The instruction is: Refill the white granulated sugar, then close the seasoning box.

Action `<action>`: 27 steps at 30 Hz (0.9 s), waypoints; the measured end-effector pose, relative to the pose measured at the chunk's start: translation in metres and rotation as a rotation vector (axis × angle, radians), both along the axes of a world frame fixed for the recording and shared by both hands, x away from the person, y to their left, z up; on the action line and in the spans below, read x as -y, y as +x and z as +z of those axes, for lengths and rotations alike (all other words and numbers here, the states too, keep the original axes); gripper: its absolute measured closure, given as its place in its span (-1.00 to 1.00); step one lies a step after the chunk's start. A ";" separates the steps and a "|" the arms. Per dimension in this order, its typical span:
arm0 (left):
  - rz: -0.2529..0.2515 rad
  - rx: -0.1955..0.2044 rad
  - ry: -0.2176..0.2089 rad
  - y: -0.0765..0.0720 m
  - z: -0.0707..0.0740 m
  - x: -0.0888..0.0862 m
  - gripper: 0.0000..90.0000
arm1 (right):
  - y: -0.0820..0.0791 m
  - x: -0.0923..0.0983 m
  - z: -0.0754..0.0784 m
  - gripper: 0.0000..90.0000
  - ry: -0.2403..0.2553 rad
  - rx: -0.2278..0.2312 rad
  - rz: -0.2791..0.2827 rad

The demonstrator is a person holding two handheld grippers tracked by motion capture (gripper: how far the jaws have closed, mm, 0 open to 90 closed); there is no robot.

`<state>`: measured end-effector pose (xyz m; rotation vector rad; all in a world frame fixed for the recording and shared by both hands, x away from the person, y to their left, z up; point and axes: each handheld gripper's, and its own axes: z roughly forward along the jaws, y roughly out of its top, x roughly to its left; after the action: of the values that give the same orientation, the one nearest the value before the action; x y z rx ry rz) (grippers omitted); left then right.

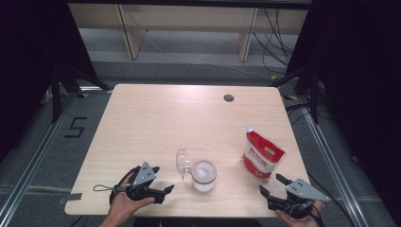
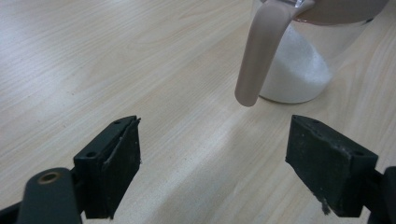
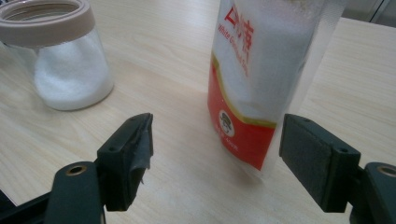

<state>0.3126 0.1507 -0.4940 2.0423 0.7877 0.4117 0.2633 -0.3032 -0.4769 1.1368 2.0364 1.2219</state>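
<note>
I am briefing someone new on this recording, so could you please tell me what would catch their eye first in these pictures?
Most striking is the red and white pouch of white sugar, standing upright near the table's right edge, just ahead of the open right gripper. Near the front middle stands a glass jar partly filled with white granules, its clear lid flipped open to the left. The left gripper waits open beside it, holding nothing.

Jar (image 1: 204, 175) sits on table (image 1: 156, 123), near the front edge, centre. Its open lid (image 1: 183, 161) stands at its left. Pouch (image 1: 261, 154) upright to the jar's right, apart. Left tool (image 1: 161, 191) just left of jar; right tool (image 1: 271, 185) just in front of pouch.
</note>
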 end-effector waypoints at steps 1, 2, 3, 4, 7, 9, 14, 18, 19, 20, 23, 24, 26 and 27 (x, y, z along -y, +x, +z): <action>-0.007 -0.004 0.007 0.000 0.001 0.000 -0.61 | -0.003 -0.001 0.001 -0.40 0.007 -0.019 -0.018; -0.009 -0.002 0.008 0.000 0.001 0.000 -0.61 | -0.002 0.000 0.001 -0.41 -0.007 0.004 -0.002; -0.008 0.000 0.008 0.000 0.001 0.000 -0.61 | -0.002 0.001 0.000 -0.41 -0.005 0.001 -0.004; 0.004 -0.018 -0.007 -0.001 0.000 0.000 -0.61 | -0.003 0.001 0.000 -0.42 -0.007 0.001 -0.005; 0.008 -0.018 -0.012 -0.001 0.001 0.000 -0.61 | -0.003 0.001 0.000 -0.43 -0.012 -0.006 -0.004; -0.003 -0.025 0.006 0.000 0.002 -0.002 -0.61 | -0.006 -0.002 0.000 -0.43 0.006 -0.037 -0.021; 0.012 -0.021 -0.033 -0.001 0.004 0.000 -0.59 | -0.006 -0.002 -0.001 -0.43 -0.004 -0.033 -0.019; 0.001 -0.026 -0.059 -0.001 0.005 0.001 -0.55 | -0.003 -0.001 -0.002 -0.43 -0.015 -0.016 0.001; 0.003 -0.027 -0.052 -0.002 0.006 0.000 -0.54 | -0.004 -0.001 -0.001 -0.43 -0.024 -0.015 -0.004; -0.001 -0.029 -0.065 -0.002 0.006 0.000 -0.52 | -0.004 -0.002 -0.001 -0.43 -0.024 -0.019 -0.007; -0.002 -0.024 -0.065 -0.002 0.007 -0.002 -0.45 | -0.003 -0.002 -0.001 -0.43 -0.019 -0.013 0.005; 0.004 -0.037 -0.082 -0.002 0.007 -0.003 -0.41 | -0.003 -0.003 0.000 -0.43 -0.021 -0.014 0.010; -0.004 -0.040 -0.092 -0.002 0.009 -0.003 -0.31 | -0.002 -0.002 0.000 -0.43 -0.047 0.013 0.014; -0.010 -0.033 -0.091 -0.002 0.011 -0.002 -0.29 | -0.006 -0.005 0.000 -0.43 -0.013 -0.034 -0.010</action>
<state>0.3103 0.1524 -0.4831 1.9722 0.8017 0.3315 0.2574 -0.2982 -0.4767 1.1680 2.0583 1.1905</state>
